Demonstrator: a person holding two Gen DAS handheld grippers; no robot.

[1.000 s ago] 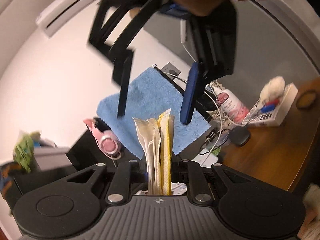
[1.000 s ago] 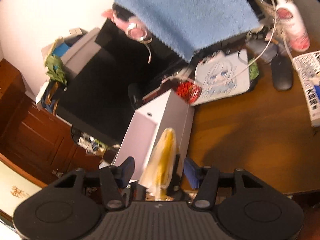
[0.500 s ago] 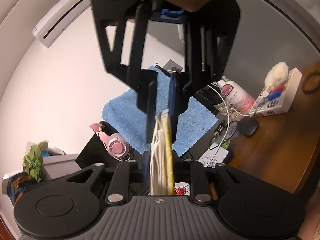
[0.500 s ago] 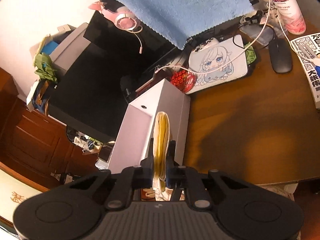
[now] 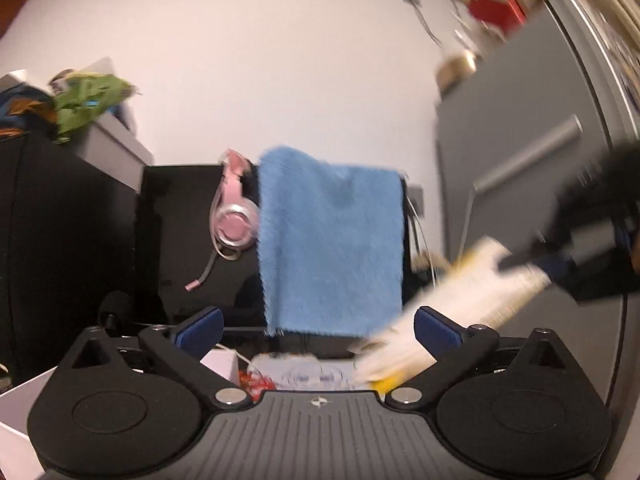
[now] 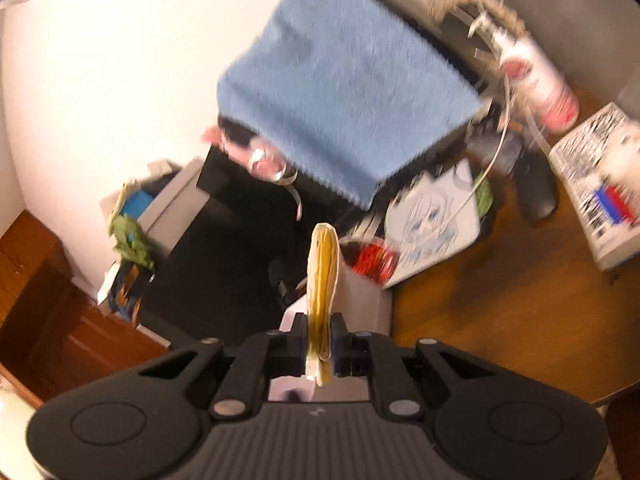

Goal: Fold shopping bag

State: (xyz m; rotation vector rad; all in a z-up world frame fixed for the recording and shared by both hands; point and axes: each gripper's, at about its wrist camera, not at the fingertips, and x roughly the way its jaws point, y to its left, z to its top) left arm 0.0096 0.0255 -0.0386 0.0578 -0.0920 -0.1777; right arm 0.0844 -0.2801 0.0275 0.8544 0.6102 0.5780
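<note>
The shopping bag (image 6: 323, 276) is folded into a thick cream and yellow bundle. In the right wrist view it stands edge-on between the black jaws, and my right gripper (image 6: 320, 340) is shut on it. In the left wrist view the same bag (image 5: 452, 304) shows as a blurred slanted strip at the right, with the right gripper (image 5: 536, 264) clamped on its upper end. My left gripper (image 5: 318, 326) is open, its blue pads wide apart; the bag's lower end lies close by the right pad (image 5: 434, 326).
A blue towel (image 5: 332, 240) hangs over a black monitor, with pink headphones (image 5: 234, 216) beside it. A white box (image 6: 360, 292), a printed mouse pad (image 6: 436, 220), a black mouse (image 6: 538, 188), a pink bottle (image 6: 548, 88) and a book (image 6: 600, 184) sit on the wooden desk (image 6: 500, 312).
My left gripper let go of the bag and opened wide. The right gripper, which shut on the bag half a second ago, now carries it alone off to the right.
</note>
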